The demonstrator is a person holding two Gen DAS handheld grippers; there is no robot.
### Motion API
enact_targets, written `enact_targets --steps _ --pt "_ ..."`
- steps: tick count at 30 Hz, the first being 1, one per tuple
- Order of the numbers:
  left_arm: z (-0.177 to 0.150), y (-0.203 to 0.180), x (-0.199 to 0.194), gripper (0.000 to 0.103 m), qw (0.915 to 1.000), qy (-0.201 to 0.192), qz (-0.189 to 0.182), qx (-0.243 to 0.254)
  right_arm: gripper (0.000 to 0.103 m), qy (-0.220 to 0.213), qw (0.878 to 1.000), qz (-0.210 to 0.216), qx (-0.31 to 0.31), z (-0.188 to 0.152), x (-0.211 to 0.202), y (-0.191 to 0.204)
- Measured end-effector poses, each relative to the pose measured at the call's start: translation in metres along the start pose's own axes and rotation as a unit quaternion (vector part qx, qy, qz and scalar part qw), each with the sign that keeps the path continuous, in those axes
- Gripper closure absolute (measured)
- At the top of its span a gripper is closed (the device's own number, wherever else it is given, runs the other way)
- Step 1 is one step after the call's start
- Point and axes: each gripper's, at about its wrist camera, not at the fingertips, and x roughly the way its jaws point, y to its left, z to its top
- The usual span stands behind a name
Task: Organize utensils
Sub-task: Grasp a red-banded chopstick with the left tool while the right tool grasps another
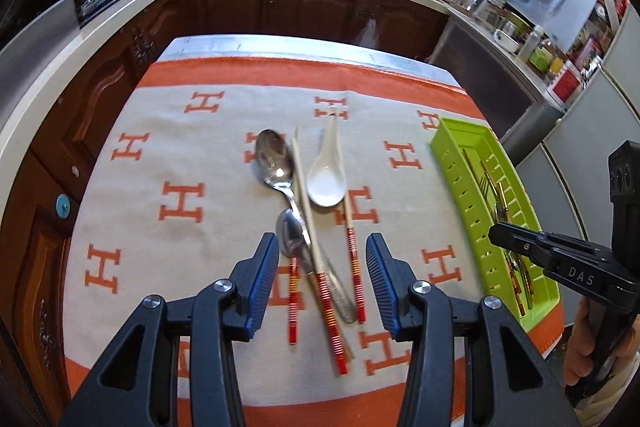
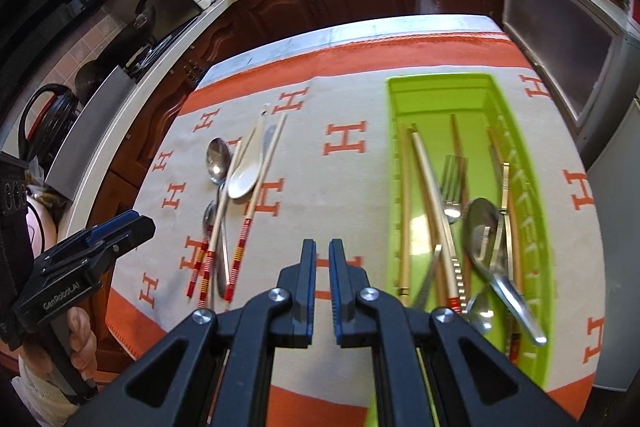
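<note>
On the orange-and-cream cloth lie a large steel spoon (image 1: 273, 159), a smaller steel spoon (image 1: 292, 235), a white ceramic spoon (image 1: 327, 179) and several red-banded chopsticks (image 1: 328, 311). My left gripper (image 1: 322, 279) is open and empty, just above the chopstick ends. The same pile shows in the right wrist view (image 2: 232, 187). The green tray (image 2: 536, 187) holds chopsticks, a fork (image 2: 453, 183) and spoons (image 2: 486, 231). My right gripper (image 2: 322, 287) is nearly closed with a thin gap, empty, above the cloth left of the tray.
The table's far edge (image 1: 280, 43) faces brown kitchen cabinets (image 1: 312, 7). A counter with a sink and bottles runs behind. The right gripper also shows at the left wrist view's right edge (image 1: 516, 239), over the tray (image 1: 456, 155).
</note>
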Motion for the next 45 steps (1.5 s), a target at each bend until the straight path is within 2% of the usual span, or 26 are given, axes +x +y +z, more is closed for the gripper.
enact_targets --steps 3,6,8,9,15,24,26,29,33,36,38,42,45 --pt "-0.004 0.013 0.003 0.075 0.9998 0.006 -0.013 -0.011 0.097 0.010 1.000 0.003 -0.016 0.001 0.011 0.016" --pt "-0.009 0.019 0.007 0.079 0.9995 0.012 -0.025 -0.014 0.097 0.024 0.999 0.005 -0.027 0.002 0.026 0.031" --pt "-0.011 0.021 0.013 0.089 0.9990 0.020 -0.035 -0.018 0.097 0.032 0.999 0.007 -0.030 0.004 0.036 0.039" --pt "-0.012 0.022 0.017 0.090 0.9987 0.026 -0.039 -0.018 0.097 0.035 0.999 0.010 -0.031 0.005 0.042 0.044" --pt "-0.017 0.022 0.031 0.090 0.9981 0.040 -0.043 -0.020 0.097 0.050 0.998 0.006 -0.042 0.012 0.075 0.062" --pt "-0.017 0.026 0.039 0.090 0.9971 0.048 -0.052 -0.029 0.096 0.056 0.995 -0.031 -0.071 0.020 0.112 0.080" --pt "-0.016 0.027 0.040 0.090 0.9968 0.048 -0.056 -0.032 0.086 0.055 0.995 -0.039 -0.076 0.021 0.118 0.082" --pt "-0.015 0.027 0.041 0.090 0.9968 0.049 -0.055 -0.031 0.084 0.049 0.993 -0.055 -0.093 0.018 0.124 0.086" --pt "-0.015 0.027 0.043 0.090 0.9964 0.052 -0.058 -0.033 0.085 0.037 0.988 -0.082 -0.127 0.014 0.127 0.095" --pt "-0.013 0.026 0.044 0.090 0.9959 0.054 -0.063 -0.035 0.094 0.027 0.984 -0.104 -0.146 0.011 0.125 0.095" --pt "-0.012 0.024 0.046 0.090 0.9958 0.054 -0.065 -0.033 0.098 0.027 0.986 -0.102 -0.130 0.012 0.122 0.086" --pt "-0.010 0.018 0.052 0.090 0.9949 0.060 -0.075 -0.029 0.098 0.035 0.994 -0.081 -0.068 0.017 0.111 0.057" --pt "-0.008 0.013 0.060 0.090 0.9941 0.066 -0.082 -0.027 0.098 0.035 0.995 -0.080 -0.049 0.013 0.101 0.041"
